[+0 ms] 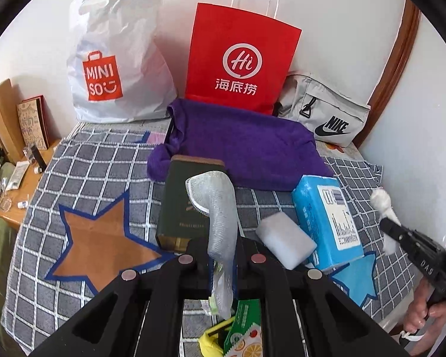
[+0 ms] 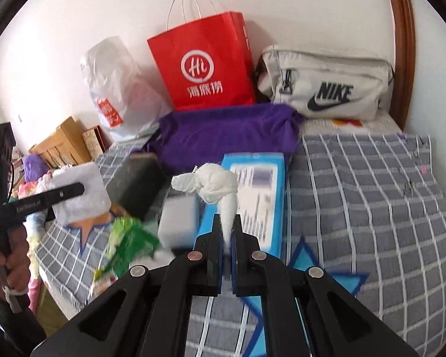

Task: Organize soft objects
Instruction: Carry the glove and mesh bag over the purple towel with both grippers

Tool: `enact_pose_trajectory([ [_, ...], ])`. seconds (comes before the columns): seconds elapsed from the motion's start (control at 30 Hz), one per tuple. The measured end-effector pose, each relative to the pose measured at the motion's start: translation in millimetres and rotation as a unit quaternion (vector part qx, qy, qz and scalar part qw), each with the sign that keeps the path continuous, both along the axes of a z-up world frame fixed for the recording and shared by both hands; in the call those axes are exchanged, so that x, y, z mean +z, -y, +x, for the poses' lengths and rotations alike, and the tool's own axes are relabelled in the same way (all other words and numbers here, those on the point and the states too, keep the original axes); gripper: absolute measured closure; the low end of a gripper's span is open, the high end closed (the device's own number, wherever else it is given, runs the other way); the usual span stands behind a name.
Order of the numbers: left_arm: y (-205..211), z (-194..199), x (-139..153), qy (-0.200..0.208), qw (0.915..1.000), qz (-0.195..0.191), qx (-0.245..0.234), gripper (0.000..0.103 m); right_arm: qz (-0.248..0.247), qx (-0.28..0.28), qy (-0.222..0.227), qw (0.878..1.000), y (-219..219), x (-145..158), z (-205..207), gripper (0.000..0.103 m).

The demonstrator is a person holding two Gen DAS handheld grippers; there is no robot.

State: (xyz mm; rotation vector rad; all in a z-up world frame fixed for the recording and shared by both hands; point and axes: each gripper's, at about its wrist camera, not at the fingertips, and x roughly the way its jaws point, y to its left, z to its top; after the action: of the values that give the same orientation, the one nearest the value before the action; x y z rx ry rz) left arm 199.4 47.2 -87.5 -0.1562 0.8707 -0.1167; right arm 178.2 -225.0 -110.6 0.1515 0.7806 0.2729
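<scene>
gripping a silver mesh cloth (image 1: 220,208), left gripper (image 1: 221,247) clamped, above the checked blanket (image 1: 104,160); right gripper (image 2: 227,232) pinches a knotted white rag (image 2: 214,186) over the blue tissue pack (image 2: 267,184).

Left hand-held gripper (image 1: 223,247) clamped tight, angled downward, right hand-held gripper (image 2: 227,229) likewise pinched closed, angled downward, at its 3 o'clock
</scene>
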Motion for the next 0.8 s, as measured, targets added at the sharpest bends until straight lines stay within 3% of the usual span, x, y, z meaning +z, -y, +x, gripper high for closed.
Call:
enact_pose_trajectory([
  [0.33, 6.6, 49.9, 13.4, 0.002, 0.9999, 0.015, -0.003, 0.095, 0.005, -0.012, 0.013, 1.0, 1.1, 26.9, 58.5, 0.099],
  [0.8, 8.4, 130.3, 5.0, -0.012, 0.9993, 0.033, -0.011, 0.095, -0.01, -0.012, 0.004, 1.0, -10.8, 18.6, 147.0, 0.099],
])
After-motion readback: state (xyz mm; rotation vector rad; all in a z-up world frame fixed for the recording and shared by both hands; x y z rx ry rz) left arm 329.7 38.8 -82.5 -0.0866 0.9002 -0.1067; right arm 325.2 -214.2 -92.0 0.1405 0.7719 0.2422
